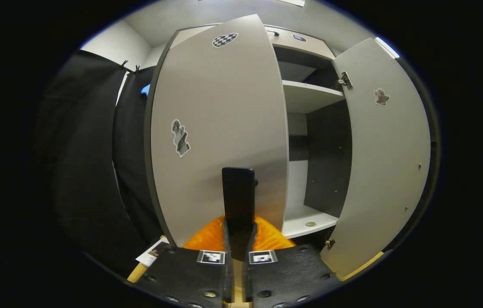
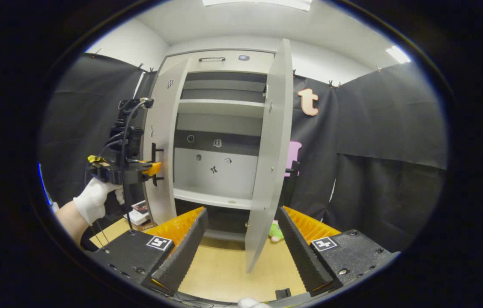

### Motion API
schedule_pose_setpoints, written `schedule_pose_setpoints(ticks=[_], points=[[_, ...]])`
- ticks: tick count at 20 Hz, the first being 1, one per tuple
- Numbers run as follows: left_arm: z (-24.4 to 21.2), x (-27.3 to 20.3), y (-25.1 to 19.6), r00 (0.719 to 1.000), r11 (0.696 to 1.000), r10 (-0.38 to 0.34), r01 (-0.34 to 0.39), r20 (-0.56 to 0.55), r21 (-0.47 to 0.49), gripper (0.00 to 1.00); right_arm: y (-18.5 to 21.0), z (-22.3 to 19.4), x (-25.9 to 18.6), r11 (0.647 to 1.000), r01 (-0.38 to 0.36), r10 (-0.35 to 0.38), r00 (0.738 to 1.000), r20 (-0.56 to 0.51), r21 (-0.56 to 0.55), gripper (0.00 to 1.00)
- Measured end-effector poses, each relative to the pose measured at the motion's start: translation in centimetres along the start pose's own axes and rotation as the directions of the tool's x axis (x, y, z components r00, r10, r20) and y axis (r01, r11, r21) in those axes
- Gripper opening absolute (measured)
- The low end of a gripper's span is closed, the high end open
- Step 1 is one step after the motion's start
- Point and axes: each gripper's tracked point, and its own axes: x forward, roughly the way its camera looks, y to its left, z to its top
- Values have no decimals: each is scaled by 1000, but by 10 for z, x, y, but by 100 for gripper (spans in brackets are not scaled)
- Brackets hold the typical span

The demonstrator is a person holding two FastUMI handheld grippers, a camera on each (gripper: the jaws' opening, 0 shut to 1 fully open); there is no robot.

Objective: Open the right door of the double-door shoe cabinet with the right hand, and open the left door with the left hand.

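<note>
Left tongs clamped on the dark upright handle of the left door, fingers closed tight to either side of it at the bottom of the left gripper view. Also seen from the right gripper view, held in a gloved hand at that door's front edge. Right tongs spread wide apart, gripping nothing, hanging back from the shoe cabinet with the edge of the right door between and beyond the fingers, not touching.

Right door swung well out on its hinges, nearly edge-on to the right gripper view; that half judged done. Left door only part way open, angled off the cabinet front, shelves showing in the gap between the two doors. Step in hand: pulling the left door open.

Next move, as a judgement: keep the clamp on the handle and draw it back and outward to the left, following the arc round the hinge rather than a straight pull, so the handle does not twist out of the fingers. Worth minding the black cloth wall near the door's hinge side, and papers lying low by the cabinet foot. Release only once the door stands wide.
</note>
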Motion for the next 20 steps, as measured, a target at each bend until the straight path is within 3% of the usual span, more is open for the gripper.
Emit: schedule_pose_setpoints(ticks=[1, 8, 9, 20], points=[[-3, -2, 3, 1000, 1000, -2, 2, -9, -3, 6, 1, 1, 1, 1000, -3, 3, 1000, 1, 1, 100], [-7, -29, 30, 1000, 1000, 10, -10, 0, 20, 6, 14, -1, -5, 1000, -25, 25, 1000, 9, 3, 100], [-5, -38, 34, 1000, 1000, 12, -12, 3, 16, 1, 16, -1, -6, 1000, -28, 28, 1000, 11, 3, 100], [-12, -72, 93, 996, 996, 86, -86, -5, 22, 0, 58, 0, -11, 996, -84, 84, 996, 17, 4, 100]])
